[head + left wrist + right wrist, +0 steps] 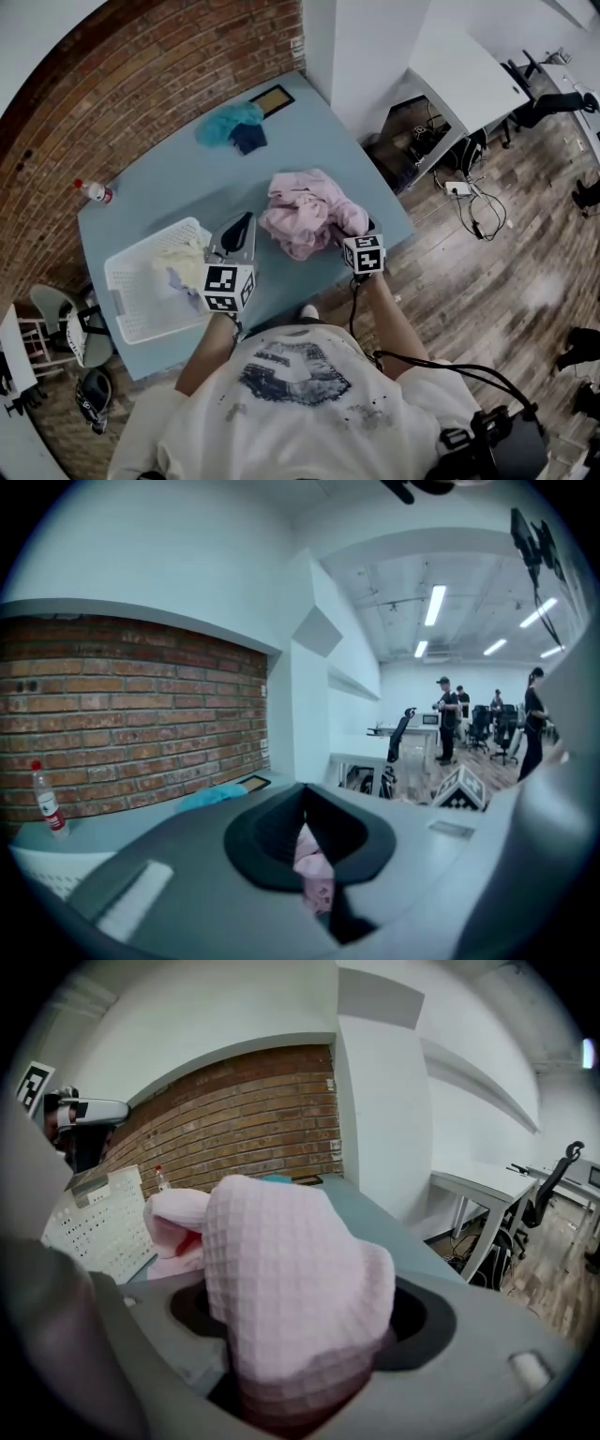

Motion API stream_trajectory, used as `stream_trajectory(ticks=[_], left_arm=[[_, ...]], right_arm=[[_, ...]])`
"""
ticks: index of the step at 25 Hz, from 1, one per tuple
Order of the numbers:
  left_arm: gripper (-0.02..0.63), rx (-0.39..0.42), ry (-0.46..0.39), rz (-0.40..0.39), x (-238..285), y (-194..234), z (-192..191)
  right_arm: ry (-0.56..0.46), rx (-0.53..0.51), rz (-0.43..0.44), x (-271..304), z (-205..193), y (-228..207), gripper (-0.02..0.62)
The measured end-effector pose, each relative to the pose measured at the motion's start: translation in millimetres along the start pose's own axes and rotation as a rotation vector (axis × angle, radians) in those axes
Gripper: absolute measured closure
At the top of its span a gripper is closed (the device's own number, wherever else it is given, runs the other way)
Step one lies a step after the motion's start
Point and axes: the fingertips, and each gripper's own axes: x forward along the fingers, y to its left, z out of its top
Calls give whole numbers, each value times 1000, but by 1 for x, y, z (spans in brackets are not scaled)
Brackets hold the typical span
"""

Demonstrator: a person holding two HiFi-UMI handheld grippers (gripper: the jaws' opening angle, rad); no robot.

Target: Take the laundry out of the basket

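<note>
The blue-grey desk [159,192] fills the centre and left of the head view, set against a brick wall. A white perforated basket [127,277] sits at the desk's lower-left corner with cream and pale laundry [183,261] inside it. A pink waffle-weave cloth [305,216] lies bunched on the desk at centre frame, outside the basket and to its right. The left claw [312,850] points at the left edge of this cloth, with its jaws nearly together and pinching a narrow fold of the pink fabric. The right claw [300,1326] is at the cloth's lower-right edge. Its jaws are spread, and a thick fold of the pink cloth is heaped between them. A teal cloth [228,122] lies at the desk's upper edge, touching a smaller dark blue cloth [249,139]. A clear bottle [94,191] with a red cap lies at the far left edge.
</note>
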Motion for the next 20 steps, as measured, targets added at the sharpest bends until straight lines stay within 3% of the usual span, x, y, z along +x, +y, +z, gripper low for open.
stream_trajectory(ticks=[11, 20], left_arm=[[615, 2, -24, -12, -17, 1, 4], [615, -10, -60, 15, -51, 32, 11]], right_arm=[[-120, 54, -65, -42, 31, -11, 189], [-222, 49, -27, -64, 80, 37, 190]])
